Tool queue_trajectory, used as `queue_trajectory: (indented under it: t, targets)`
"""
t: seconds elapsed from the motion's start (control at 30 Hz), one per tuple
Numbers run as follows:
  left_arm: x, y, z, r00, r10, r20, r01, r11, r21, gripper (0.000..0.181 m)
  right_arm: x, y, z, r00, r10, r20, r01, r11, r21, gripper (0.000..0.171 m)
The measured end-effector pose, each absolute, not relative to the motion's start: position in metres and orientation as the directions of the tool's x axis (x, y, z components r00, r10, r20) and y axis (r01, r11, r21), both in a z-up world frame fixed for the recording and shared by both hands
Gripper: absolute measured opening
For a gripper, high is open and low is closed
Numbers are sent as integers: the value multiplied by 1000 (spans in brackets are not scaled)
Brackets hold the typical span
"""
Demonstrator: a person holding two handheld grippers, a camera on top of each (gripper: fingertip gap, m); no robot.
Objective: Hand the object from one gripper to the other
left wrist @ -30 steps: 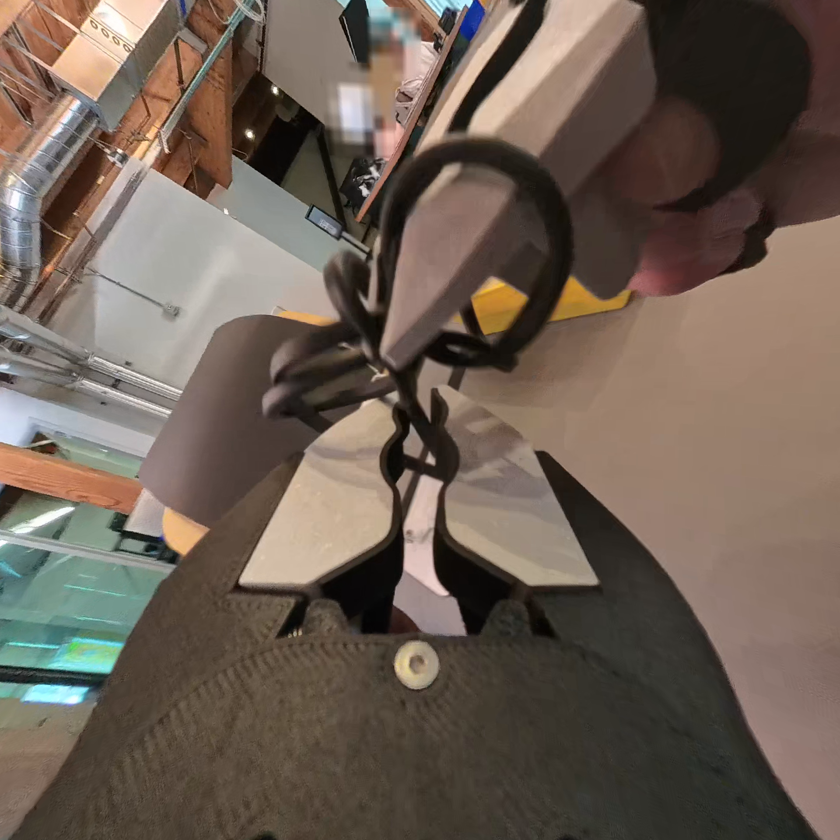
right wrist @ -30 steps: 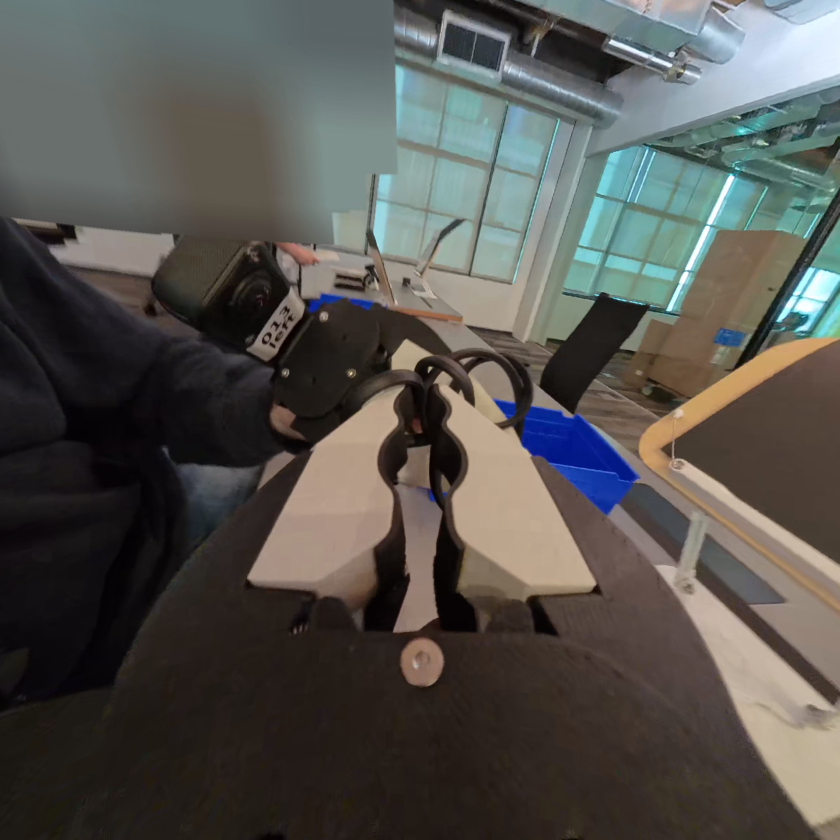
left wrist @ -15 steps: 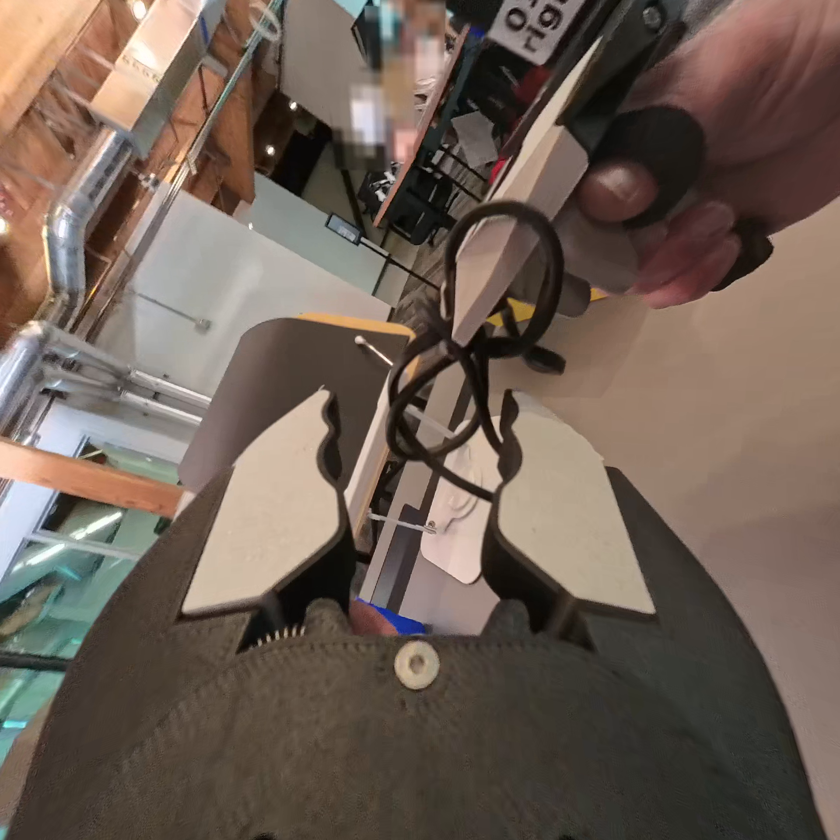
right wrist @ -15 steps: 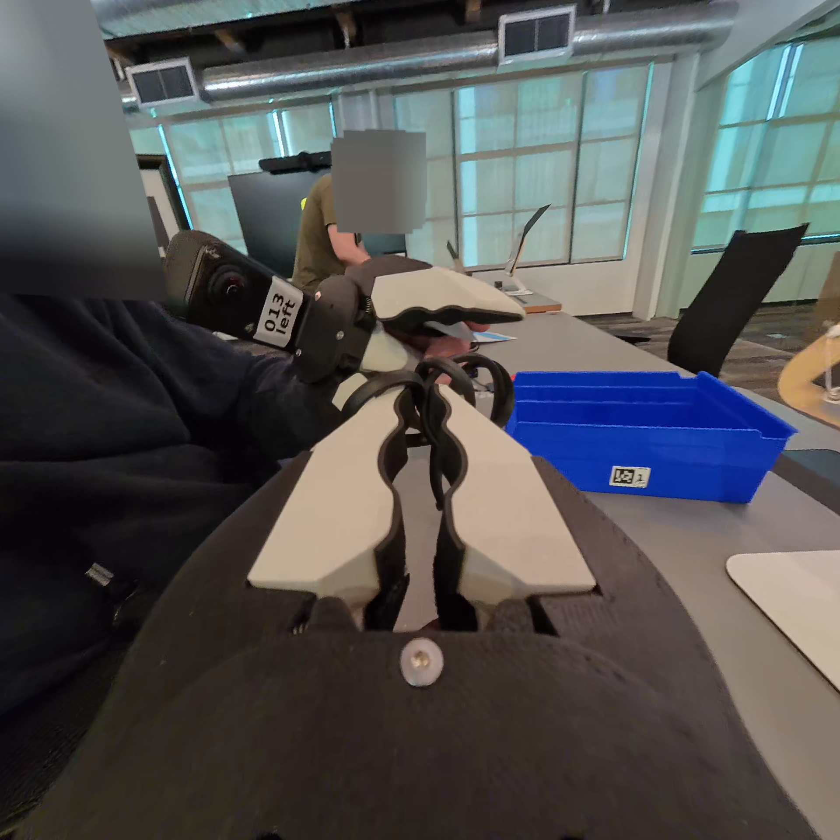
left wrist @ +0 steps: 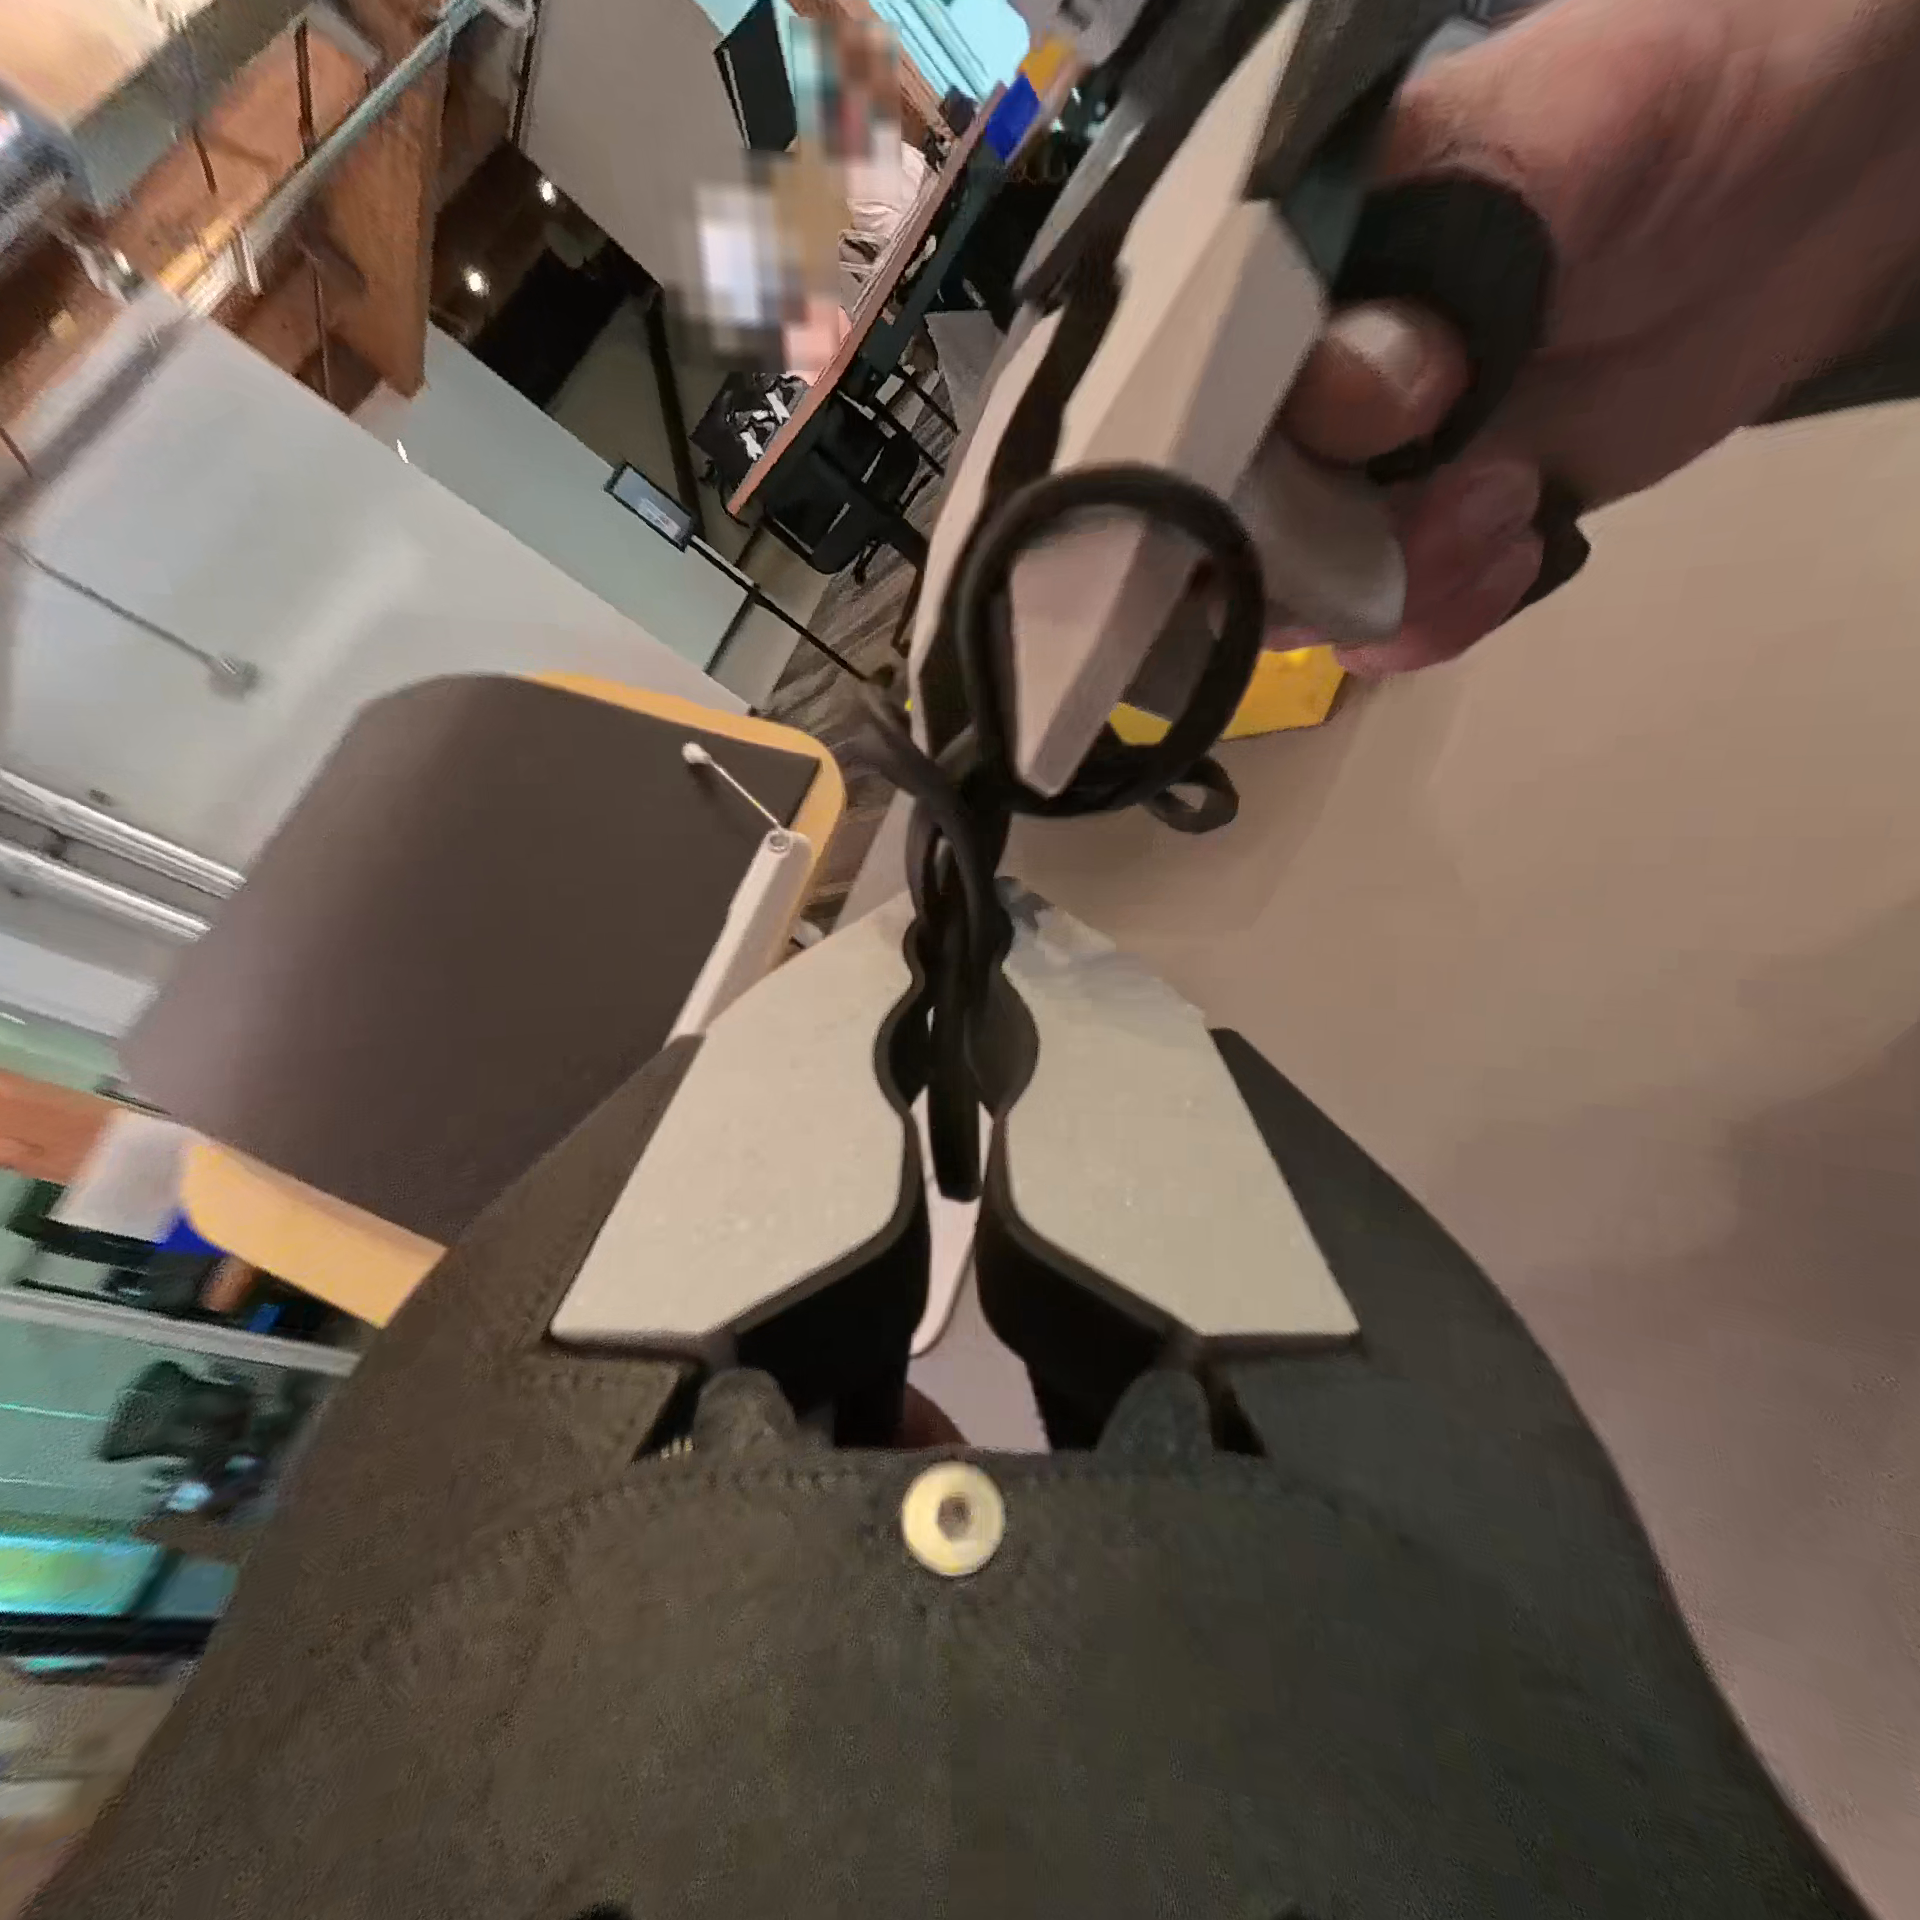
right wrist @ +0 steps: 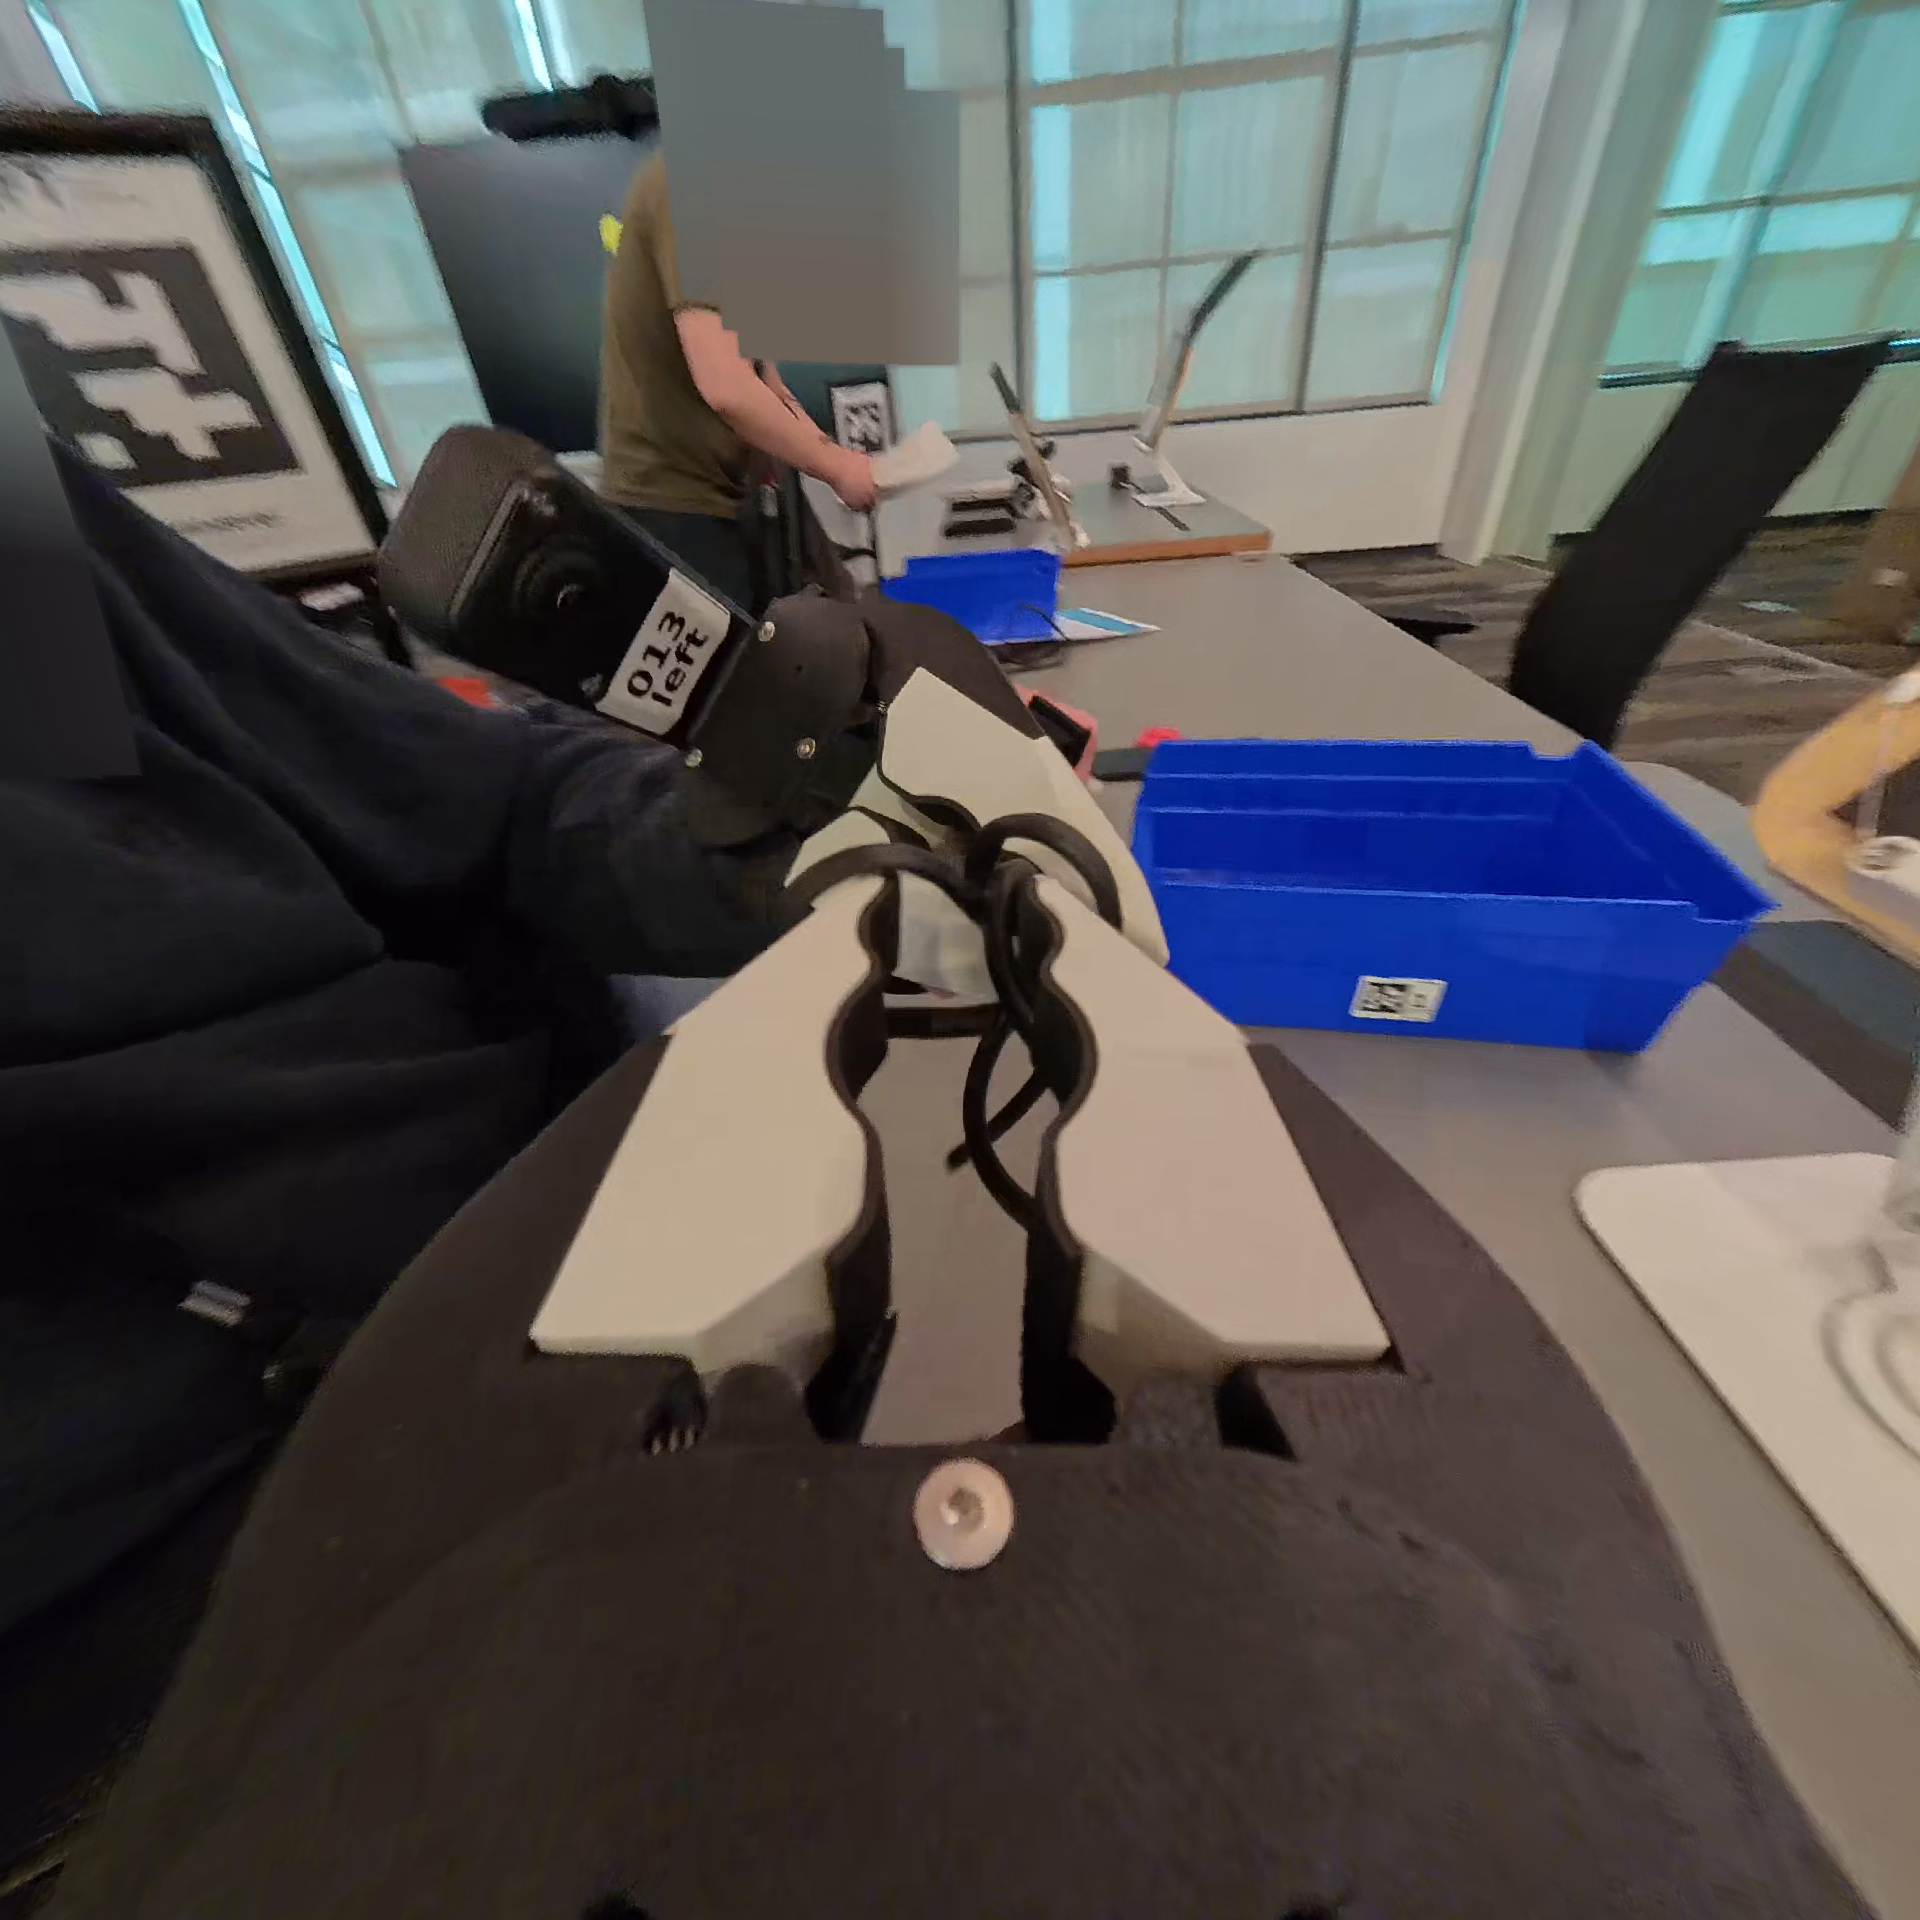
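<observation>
The object is a thin black cord (left wrist: pixel 1236 623) in tangled loops. My left gripper (left wrist: pixel 956 925) is shut on its lower strands. Its upper loop hangs around one pale finger (left wrist: pixel 1049 665) of the right gripper, which a hand (left wrist: pixel 1621 260) holds at the top right of the left wrist view. In the right wrist view my right gripper (right wrist: pixel 951 904) has its jaws parted, and the cord (right wrist: pixel 992 1091) dangles loosely in the gap, against the right finger. The left gripper (right wrist: pixel 997 862) meets it tip to tip, both held in the air above a grey table (right wrist: pixel 1351 1122).
A blue bin (right wrist: pixel 1455 883) stands on the table just right of the grippers. A white pad (right wrist: pixel 1714 1299) lies at the right edge. A person (right wrist: pixel 665 395) stands at a far desk. A brown divider panel (left wrist: pixel 468 935) and a yellow object (left wrist: pixel 1278 686) lie beyond. There is about 4 cm between the tips of the two grippers.
One second ago both grippers were shut on the cord. Half a second ago the left was open. Now the left has shut on it again and the right has opened.
</observation>
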State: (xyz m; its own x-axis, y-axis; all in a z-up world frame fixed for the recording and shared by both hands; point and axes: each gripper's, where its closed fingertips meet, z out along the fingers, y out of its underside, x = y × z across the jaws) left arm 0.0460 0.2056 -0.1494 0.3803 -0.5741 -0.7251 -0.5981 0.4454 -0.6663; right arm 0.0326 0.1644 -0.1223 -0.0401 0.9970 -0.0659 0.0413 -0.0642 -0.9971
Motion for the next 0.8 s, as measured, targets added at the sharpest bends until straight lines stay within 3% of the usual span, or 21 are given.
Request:
queue_trajectory:
  t: [0.13, 0.27, 0.37, 0.5, 0.57, 0.63, 0.73, 0.8]
  targets:
    - [35, 215, -144, 479, -672, -565, -476, 342, -810, 4, 39, 171, -119, 5, 999, -35, 68, -35, -997, 38]
    - [23, 222, -134, 542, -748, -382, -340, 221, -914, 4, 54, 195, -134, 174, 981, 81, 153, 54, -987, 47]
    - [17, 224, -127, 550, -793, -262, -244, 147, -958, 4, 61, 191, -127, 175, 982, 66, 49, 58, -997, 43]
    - [18, 225, -122, 531, -836, -139, -164, 59, -985, 3, 55, 194, -156, 232, 908, 349, 250, 291, -923, 31]
    - [21, 223, -119, 499, -866, -37, -105, -19, -994, 3, 47, 196, -171, 223, 741, 633, 428, 509, -747, 24]
    - [22, 224, -115, 470, -881, 57, -52, -92, -994, 3, 34, 187, -179, 126, 509, 851, 540, 684, -490, 17]
    - [26, 224, -114, 428, -889, 161, -14, -185, -983, 3, 16, 178, -177, 45, 186, 982, 606, 776, -174, 21]
    - [28, 224, -114, 416, -888, 196, -1, -216, -976, 4, 9, 167, -166, 55, 42, 998, 593, 803, -67, 23]
